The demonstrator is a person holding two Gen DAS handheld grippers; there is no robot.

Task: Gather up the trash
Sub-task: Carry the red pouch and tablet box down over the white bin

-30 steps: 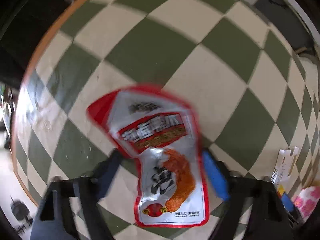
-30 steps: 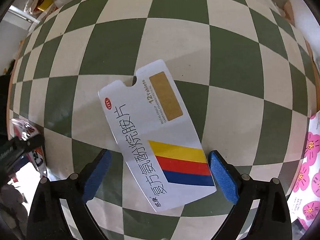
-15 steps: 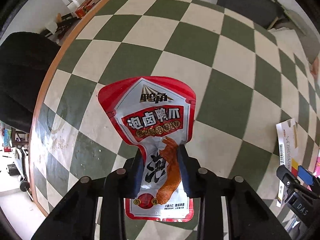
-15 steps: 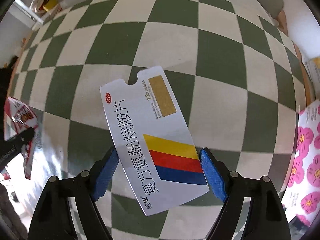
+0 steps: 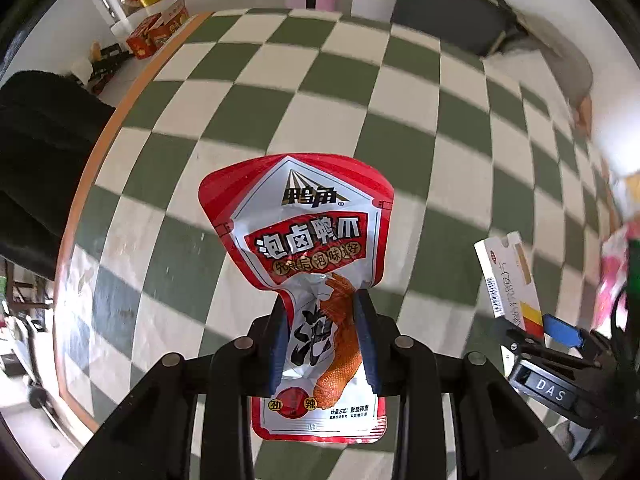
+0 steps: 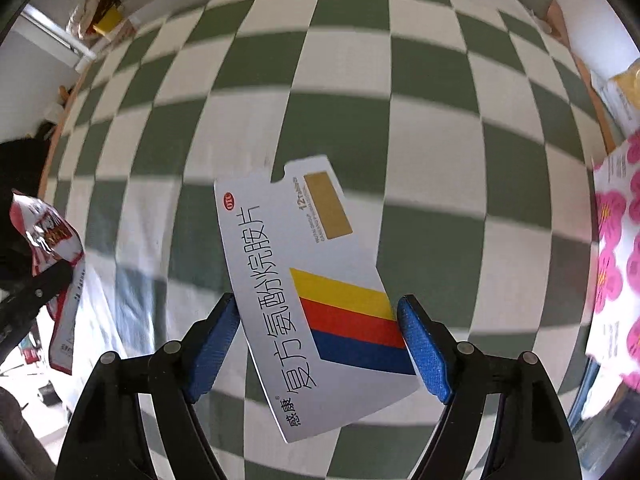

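Your left tool [image 5: 322, 340] is clamped on a red and silver snack pouch [image 5: 310, 264], pinching its narrow waist between the blue pads; the pouch hangs clear above the green and cream checked table [image 5: 400, 92]; you can read "泡卤鸭爪" in white on the red banner, a brand mark above it under a striped triangle, a big black "泡" beside an orange duck foot, and two small yellow dots near the bottom seam whose characters are too small to be sure of.

Your right tool [image 6: 318, 344] grips a flat white medicine box [image 6: 304, 292] by its two long edges, pads pressing each side; the box sits tilted, off the table; its face reads "感康", "复方氨酚烷胺片", "12 Tablets" and a red "OTC" oval, with yellow, red and blue stripes and a gold patch.

From the left wrist you see the same box at the right edge, barcode side showing, and "DAS" on the other tool's body; a pink flowered bag [image 6: 616, 248] lies at the right.
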